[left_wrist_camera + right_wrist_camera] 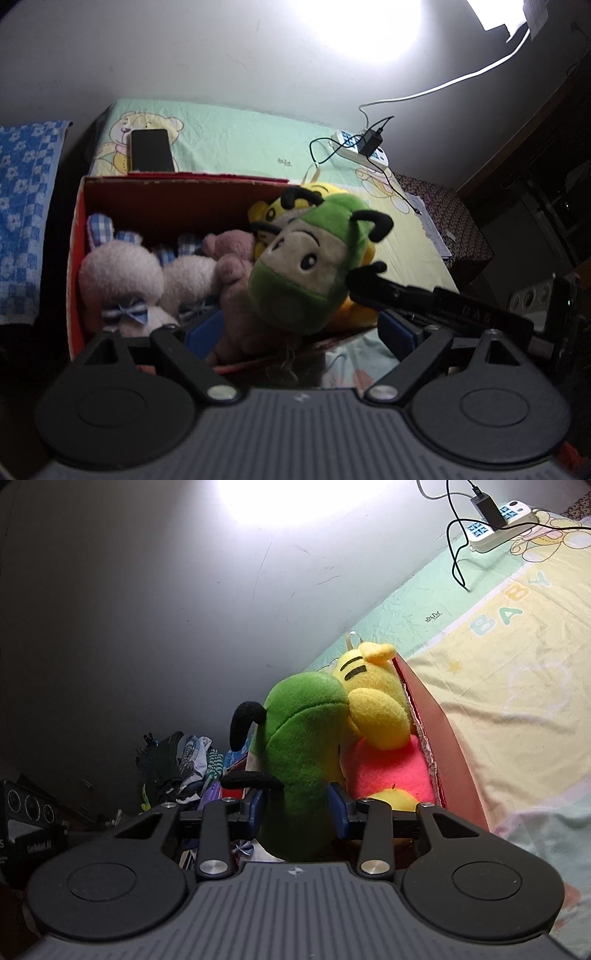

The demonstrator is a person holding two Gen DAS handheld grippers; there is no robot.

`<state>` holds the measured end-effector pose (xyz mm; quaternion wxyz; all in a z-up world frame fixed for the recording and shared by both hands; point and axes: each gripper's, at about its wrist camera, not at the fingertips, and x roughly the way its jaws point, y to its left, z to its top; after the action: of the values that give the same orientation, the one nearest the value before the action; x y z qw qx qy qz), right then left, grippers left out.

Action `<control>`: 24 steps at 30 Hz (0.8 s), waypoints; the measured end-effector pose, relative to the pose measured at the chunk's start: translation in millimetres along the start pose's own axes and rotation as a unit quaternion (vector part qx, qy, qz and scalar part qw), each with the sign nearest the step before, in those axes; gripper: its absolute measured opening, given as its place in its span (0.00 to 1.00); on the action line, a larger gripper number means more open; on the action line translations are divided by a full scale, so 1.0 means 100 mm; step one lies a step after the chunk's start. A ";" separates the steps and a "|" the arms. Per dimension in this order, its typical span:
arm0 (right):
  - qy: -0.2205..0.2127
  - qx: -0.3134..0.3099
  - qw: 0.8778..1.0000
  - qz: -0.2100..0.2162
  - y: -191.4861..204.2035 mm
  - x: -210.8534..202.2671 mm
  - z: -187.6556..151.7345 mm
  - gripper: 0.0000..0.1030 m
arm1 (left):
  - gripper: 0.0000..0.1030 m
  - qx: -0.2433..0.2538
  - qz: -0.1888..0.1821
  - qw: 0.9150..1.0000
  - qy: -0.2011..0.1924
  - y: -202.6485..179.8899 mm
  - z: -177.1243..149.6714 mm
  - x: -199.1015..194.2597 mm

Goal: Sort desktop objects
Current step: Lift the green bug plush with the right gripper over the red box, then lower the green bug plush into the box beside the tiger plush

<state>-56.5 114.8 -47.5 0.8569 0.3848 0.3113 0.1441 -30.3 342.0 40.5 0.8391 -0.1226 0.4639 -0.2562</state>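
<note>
You see a green plush cow (306, 266) with black horns, a yellow plush (373, 698), and pale pink bunnies (122, 280) wearing blue-checked bows. The box (75, 258) is red; the sheet (236, 140) mint and yellow.

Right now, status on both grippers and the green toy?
Right gripper clamped on green plush, over red box. Left gripper open, empty. Box crowded: pink bunny, yellow plush underneath.

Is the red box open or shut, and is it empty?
Open and not empty. The red box has no lid over it, and a pink rabbit, a brown plush and a yellow plush lie inside.
</note>
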 end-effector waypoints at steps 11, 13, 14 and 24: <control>-0.087 -0.074 0.993 0.012 0.13 -0.13 0.54 0.41 | 0.88 0.005 -0.021 0.999 0.026 -0.33 -0.17 0.33; -0.081 -0.098 0.992 0.003 0.15 0.09 0.66 0.41 | 0.88 0.001 -0.022 0.999 0.031 -0.37 -0.15 0.42; -0.071 -0.108 0.992 -0.001 0.17 0.14 0.70 0.41 | 0.88 -0.002 -0.021 0.999 0.031 -0.38 -0.13 0.46; 0.051 -0.119 0.991 0.037 0.14 0.36 0.74 0.40 | 0.82 -0.035 0.082 0.996 0.021 -0.12 0.07 0.58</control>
<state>18.7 99.6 -14.6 0.8738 0.2833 0.3204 0.2315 -2.7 300.4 7.6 0.8423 -0.1084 0.4990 -0.1727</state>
